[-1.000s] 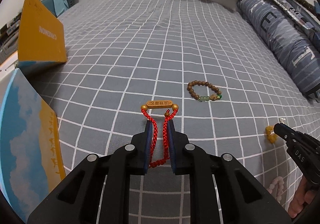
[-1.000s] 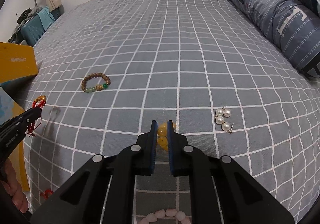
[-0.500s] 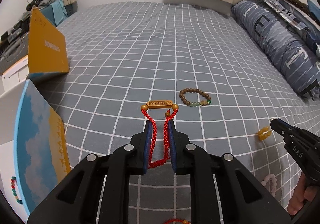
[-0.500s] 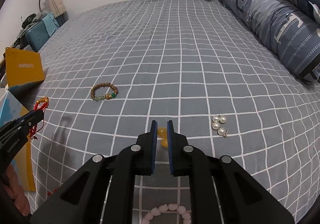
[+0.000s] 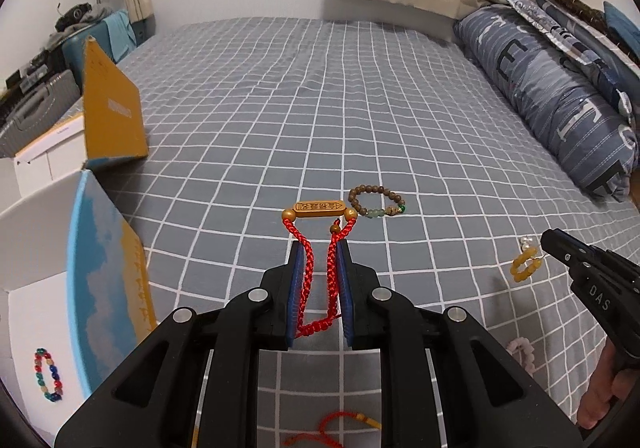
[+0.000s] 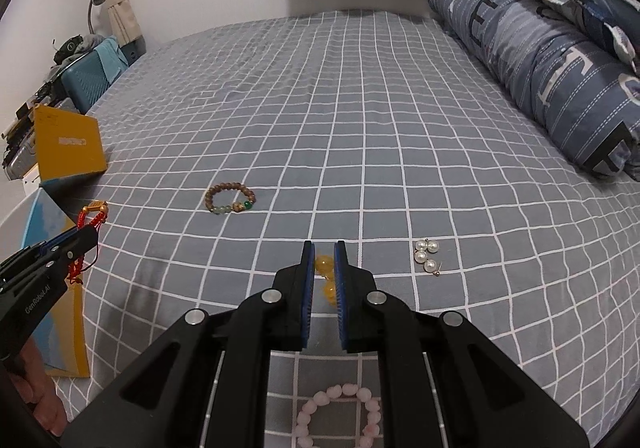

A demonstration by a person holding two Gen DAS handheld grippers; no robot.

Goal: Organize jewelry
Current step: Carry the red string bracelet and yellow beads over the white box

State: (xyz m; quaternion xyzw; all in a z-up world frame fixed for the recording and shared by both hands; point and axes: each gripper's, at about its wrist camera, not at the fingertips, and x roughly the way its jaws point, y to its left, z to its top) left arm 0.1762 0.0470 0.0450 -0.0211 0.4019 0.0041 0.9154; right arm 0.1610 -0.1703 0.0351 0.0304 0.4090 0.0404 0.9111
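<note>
My left gripper point(image 5: 319, 248) is shut on a red cord bracelet point(image 5: 316, 236) with a gold bar charm, held above the bed; it also shows in the right wrist view point(image 6: 93, 213). My right gripper point(image 6: 324, 246) is shut on a yellow bead bracelet point(image 6: 325, 263), seen hanging from it in the left wrist view point(image 5: 525, 267). A brown bead bracelet point(image 6: 229, 198) with green beads lies on the grey checked sheet. Pearl earrings point(image 6: 426, 257) lie right of my right gripper. A pink bead bracelet point(image 6: 340, 412) lies below it.
An open white box point(image 5: 28, 312) with a blue-and-yellow lid stands at the left and holds a multicoloured bead bracelet point(image 5: 48, 380). A second yellow-lidded box point(image 5: 110, 116) stands behind it. Another red cord point(image 5: 340, 422) lies below my left gripper. Blue pillows point(image 6: 560, 64) line the right.
Both grippers have risen from the bed with their bracelets, so the bed looks farther away. The open white box with the multicoloured bracelet has come into the left wrist view.
</note>
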